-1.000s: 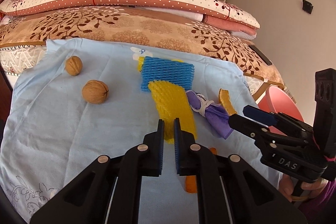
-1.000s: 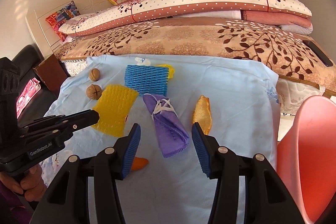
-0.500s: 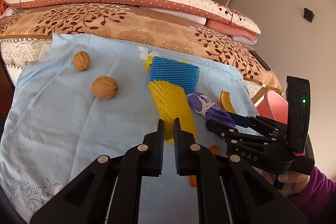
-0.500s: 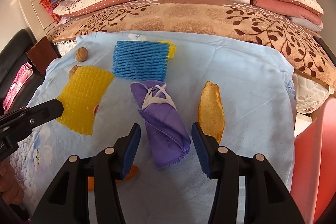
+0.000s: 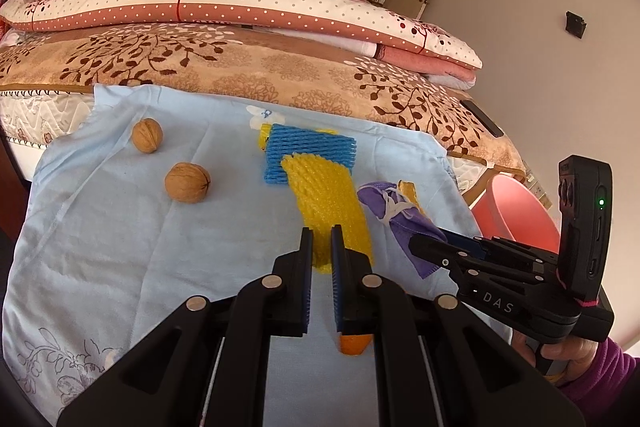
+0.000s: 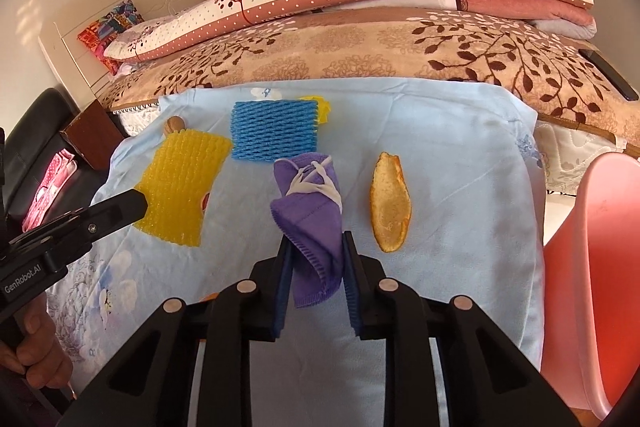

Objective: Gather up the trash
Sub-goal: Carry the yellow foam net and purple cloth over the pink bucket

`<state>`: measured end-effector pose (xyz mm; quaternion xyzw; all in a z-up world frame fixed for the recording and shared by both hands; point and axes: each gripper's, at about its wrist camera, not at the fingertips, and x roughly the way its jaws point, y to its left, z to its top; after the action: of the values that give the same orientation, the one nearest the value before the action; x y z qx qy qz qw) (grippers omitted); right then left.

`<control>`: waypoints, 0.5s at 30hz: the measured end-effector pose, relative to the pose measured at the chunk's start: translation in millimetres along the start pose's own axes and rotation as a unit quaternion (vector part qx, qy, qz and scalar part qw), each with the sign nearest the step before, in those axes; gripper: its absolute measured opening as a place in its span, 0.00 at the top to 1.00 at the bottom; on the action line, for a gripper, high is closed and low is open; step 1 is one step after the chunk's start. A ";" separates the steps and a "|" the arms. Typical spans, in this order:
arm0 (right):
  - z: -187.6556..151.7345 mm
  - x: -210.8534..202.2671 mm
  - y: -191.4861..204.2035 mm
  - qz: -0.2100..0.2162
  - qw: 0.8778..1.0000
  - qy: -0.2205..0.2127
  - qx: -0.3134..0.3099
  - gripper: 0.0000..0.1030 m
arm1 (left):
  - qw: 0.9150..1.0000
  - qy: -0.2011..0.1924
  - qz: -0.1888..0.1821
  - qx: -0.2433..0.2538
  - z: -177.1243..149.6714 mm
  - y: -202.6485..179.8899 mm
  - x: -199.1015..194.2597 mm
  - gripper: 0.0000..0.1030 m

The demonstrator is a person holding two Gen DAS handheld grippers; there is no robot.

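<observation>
Purple folded cloth mask — soft, ribbed

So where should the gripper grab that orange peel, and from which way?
Probably across the middle of the peel, coming down from above. It lies flat on the blue cloth like a long, narrow boat, hollow side up, so jaws on either long edge span its short width. Bare cloth shows on both sides of it.

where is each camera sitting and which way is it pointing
Left wrist: on the left gripper, facing along the blue sheet toward the bedding; its near-shut fingers, right gripper and right hand show.
Right wrist: on the right gripper, facing the same way; fingers closed on the purple mask.
Shared: mask, yellow foam net, orange peel, pink bin.
</observation>
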<state>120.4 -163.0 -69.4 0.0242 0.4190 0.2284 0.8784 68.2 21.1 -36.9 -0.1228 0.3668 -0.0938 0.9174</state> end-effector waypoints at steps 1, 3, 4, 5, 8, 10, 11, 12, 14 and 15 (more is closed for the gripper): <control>-0.9 -5.3 -0.8 0.000 1.000 -0.004 0.003 0.78 | 1.000 -0.002 -0.002 0.002 0.2 -2.2 -1.7 0.92; -2.7 -16.4 -2.4 0.000 1.000 -0.014 0.009 0.78 | 1.000 -0.005 -0.005 0.007 1.1 -7.1 -4.3 0.92; -3.9 -22.0 -3.7 0.000 1.000 -0.019 0.013 0.78 | 1.000 -0.007 -0.007 0.010 1.2 -9.9 -5.6 0.92; -5.0 -27.7 -5.2 0.000 1.000 -0.024 0.016 0.78 | 1.000 -0.008 -0.009 0.012 1.2 -12.5 -6.5 0.92; -8.7 -45.0 -10.1 -0.008 0.999 -0.038 0.024 0.78 | 1.000 -0.009 -0.017 0.019 0.9 -22.4 -8.4 0.92; -11.0 -56.1 -15.9 -0.014 0.998 -0.048 0.033 0.78 | 0.999 -0.012 -0.023 0.026 0.9 -30.6 -9.8 0.92; -12.4 -61.8 -19.9 -0.016 0.998 -0.053 0.040 0.78 | 0.999 -0.013 -0.026 0.030 1.3 -34.4 -10.4 0.92; -13.9 -67.6 -24.0 -0.019 0.997 -0.057 0.047 0.78 | 0.999 -0.015 -0.030 0.033 1.7 -38.3 -11.2 0.92; -17.0 -78.7 -32.6 -0.028 0.996 -0.066 0.058 0.78 | 0.998 -0.018 -0.039 0.040 2.6 -47.5 -12.8 0.92; -18.6 -84.1 -36.8 -0.033 0.995 -0.070 0.063 0.78 | 0.998 -0.020 -0.043 0.045 3.2 -52.5 -13.5 0.92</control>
<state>74.7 -234.2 -29.1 0.0817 0.3703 0.1699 0.9096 56.4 -24.8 -10.4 -0.0988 0.3385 -0.1468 0.9242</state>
